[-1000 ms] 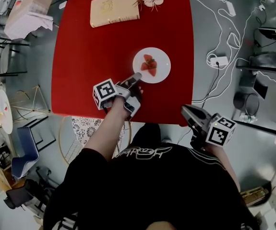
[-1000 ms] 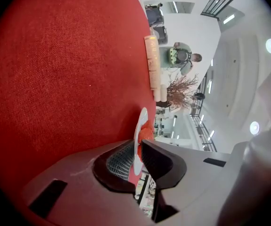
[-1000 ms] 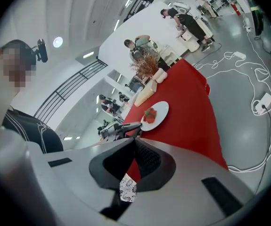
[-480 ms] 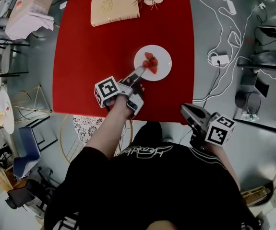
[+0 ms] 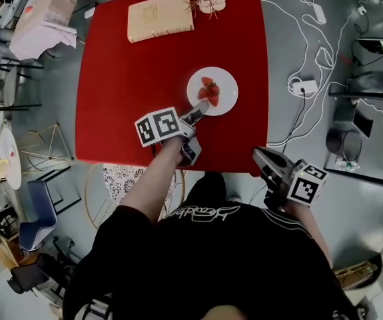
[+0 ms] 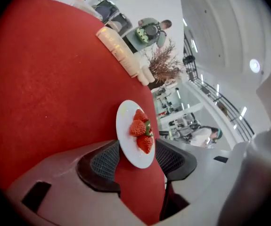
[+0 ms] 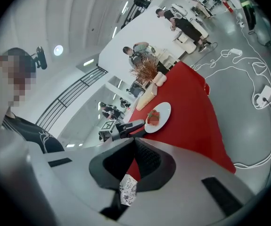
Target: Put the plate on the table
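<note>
The left gripper's [image 5: 197,115] jaws have just been opening and are being held wide. The near rim of the plate [image 5: 226,84] is standing between them, not being pressed. The plate with strawberries [image 5: 209,91] is lying flat on the red worktop [image 5: 131,92], so the placing is being judged as done. The right gripper's [image 5: 260,156] jaws are being held together, empty.

Bright, even overhead light; sharp pics, heavy fisheye warp, dark corners.

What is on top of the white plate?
A few red strawberries lie on the plate, which sits on the red table. They cover the plate's middle, so whatever lies beneath them is hidden.
</note>
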`<control>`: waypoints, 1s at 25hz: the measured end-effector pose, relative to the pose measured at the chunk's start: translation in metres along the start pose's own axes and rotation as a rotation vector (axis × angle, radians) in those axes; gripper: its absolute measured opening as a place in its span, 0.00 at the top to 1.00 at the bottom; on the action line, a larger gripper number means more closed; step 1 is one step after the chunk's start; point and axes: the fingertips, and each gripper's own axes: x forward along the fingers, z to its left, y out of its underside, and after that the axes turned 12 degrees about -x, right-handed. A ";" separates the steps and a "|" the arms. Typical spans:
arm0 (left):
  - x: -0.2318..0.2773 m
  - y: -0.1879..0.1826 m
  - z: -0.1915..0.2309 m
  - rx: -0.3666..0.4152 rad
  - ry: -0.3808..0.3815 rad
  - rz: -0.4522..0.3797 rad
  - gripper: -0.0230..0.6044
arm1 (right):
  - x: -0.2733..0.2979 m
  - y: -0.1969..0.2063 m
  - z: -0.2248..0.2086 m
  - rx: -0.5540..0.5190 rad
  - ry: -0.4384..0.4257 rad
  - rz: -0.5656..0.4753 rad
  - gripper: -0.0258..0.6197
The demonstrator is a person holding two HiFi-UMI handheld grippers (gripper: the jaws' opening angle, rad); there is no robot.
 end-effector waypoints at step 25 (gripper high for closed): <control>0.006 0.022 0.011 0.651 -0.327 0.259 0.59 | -0.014 0.014 0.003 0.027 -0.034 -0.002 0.95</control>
